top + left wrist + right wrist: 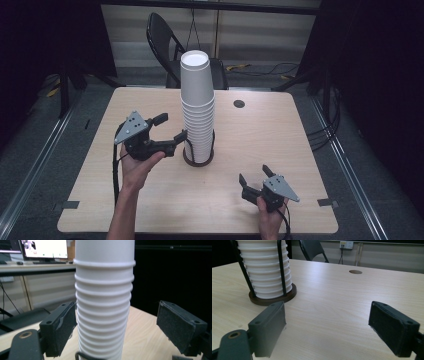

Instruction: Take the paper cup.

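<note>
A tall stack of white paper cups (pixel 197 110) stands in a dark round holder (pixel 198 159) with black wire uprights, at the middle of the wooden table (pixel 280 135). My left gripper (pixel 171 127) is held just left of the stack, open, one fingertip close to the cups. In the left gripper view the stack (pixel 103 315) rises between the two pads of the left gripper (pixel 117 322), with a clear gap at the right pad. My right gripper (pixel 255 174) sits near the front right, open and holding nothing. The right gripper view shows the stack (pixel 265 272) and holder (pixel 274 298) beyond the right gripper (pixel 327 322).
A black folding chair (pixel 165 40) stands behind the table's far edge. A round cable hole (pixel 239 104) lies right of the stack, towards the back. Bare tabletop spreads between the holder and the right gripper. A desk with a monitor (pixel 45 248) is far off.
</note>
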Demonstrator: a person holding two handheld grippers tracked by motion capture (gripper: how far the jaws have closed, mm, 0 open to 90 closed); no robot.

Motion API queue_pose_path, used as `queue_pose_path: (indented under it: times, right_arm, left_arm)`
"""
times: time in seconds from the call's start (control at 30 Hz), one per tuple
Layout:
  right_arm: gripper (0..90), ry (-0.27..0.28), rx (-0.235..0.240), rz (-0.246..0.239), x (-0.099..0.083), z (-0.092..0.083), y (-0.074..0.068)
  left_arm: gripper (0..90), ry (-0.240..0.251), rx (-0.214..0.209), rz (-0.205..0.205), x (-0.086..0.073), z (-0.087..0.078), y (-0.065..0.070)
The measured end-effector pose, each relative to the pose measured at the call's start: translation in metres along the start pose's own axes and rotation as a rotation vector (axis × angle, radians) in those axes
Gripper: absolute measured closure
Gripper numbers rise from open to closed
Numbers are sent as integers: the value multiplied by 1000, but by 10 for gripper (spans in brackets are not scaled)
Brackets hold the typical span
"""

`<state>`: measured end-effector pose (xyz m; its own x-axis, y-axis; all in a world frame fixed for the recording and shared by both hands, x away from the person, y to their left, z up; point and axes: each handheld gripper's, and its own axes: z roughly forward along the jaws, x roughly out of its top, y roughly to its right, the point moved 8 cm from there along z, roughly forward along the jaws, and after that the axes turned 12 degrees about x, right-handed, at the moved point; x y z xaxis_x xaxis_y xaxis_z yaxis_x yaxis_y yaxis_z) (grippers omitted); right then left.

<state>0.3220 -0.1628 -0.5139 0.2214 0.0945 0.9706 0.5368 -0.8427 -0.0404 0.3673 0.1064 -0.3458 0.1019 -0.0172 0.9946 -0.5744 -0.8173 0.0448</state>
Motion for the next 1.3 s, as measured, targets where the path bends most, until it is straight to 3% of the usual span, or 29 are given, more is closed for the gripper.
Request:
queue_pose_path:
  times: [0.27,0.6,0.9,1.23,1.3]
  right_arm:
    - [139,-5,-2,4,0,0,0]
    - [143,-7,-6,6,0,0,1]
    - [143,4,-5,8,0,0,1]
    - [143,5,-5,7,0,-1,1]
    - [143,9,-5,6,0,-1,1]
  left_arm:
    - [160,-2,9,36,21,8,-1]
    - [155,38,-9,60,42,15,1]
    - [154,49,-28,-11,60,28,-3]
    - [153,26,-8,26,76,47,-4]
    - [153,21,-31,12,79,52,-4]
